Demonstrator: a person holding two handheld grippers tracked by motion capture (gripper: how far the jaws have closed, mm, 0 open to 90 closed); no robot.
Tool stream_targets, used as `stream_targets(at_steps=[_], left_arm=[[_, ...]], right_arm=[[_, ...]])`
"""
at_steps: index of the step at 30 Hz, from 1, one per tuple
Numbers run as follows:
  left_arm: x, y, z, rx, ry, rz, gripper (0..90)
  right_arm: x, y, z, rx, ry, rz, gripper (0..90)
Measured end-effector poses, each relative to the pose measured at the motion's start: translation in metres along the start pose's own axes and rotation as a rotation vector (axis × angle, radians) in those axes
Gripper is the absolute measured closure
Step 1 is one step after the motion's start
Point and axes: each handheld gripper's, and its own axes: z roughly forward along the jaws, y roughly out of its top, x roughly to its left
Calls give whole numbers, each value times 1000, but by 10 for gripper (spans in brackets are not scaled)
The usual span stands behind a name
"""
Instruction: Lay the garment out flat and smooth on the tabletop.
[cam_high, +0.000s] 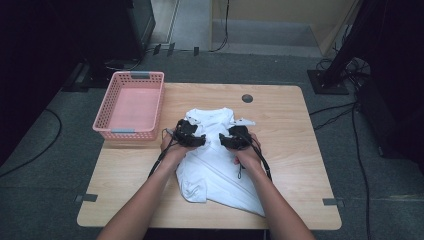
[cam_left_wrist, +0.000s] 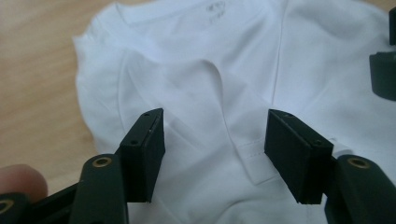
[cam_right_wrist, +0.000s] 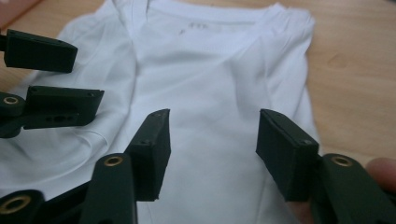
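Both tools, left and right, hang wide over the shirt so I can pinch it; a basket waits far left on the worktop.

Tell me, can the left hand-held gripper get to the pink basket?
Probably yes. The left hand-held gripper is open over the white shirt, and the pink basket sits just beside it on the table, with nothing between.

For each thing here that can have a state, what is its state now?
Shirt: lying on the table, partly folded, wrinkled.
Basket: upright, empty.
Left gripper: jaws open over the shirt.
Right gripper: jaws open over the shirt.
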Motion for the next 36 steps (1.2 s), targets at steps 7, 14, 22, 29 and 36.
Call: stream_targets(at_steps=[7,14,22,29,36], left_arm=[[-8,-10,0,-55,27,-64,270],[-20,-18,-7,-54,16,-65,261],[-32,-23,-13,-51,15,-46,246],[-32,-23,-13,-52,17,-50,246],[-32,-23,-13,-54,16,-52,246]], right_arm=[[5,-12,2,-15,-84,-58,310],[7,-21,-7,-7,-109,-68,300],[8,-30,-25,-5,-135,-52,323],[39,-34,-29,37,-31,-193,523],[29,-34,-32,41,30,-160,861]])
